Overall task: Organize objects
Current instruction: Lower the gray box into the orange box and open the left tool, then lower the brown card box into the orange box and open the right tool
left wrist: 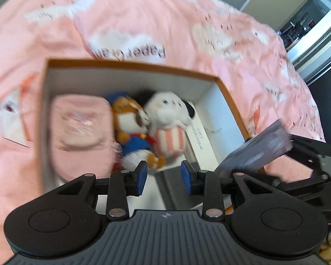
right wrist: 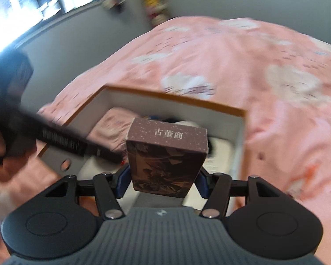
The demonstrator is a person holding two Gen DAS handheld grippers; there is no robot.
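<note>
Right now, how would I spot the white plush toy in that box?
On the pink bedspread sits an open orange-edged box. Inside, right of the pink pouch and a brown-and-blue plush, lies the white plush toy: only it has pink-and-white stripes.

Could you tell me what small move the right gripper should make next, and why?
Probably lower the brown card box into the storage box and let go. The right gripper grips it above the open box, where the bare strip right of the white plush looks free. The left gripper holds nothing, its jaws apart.
</note>
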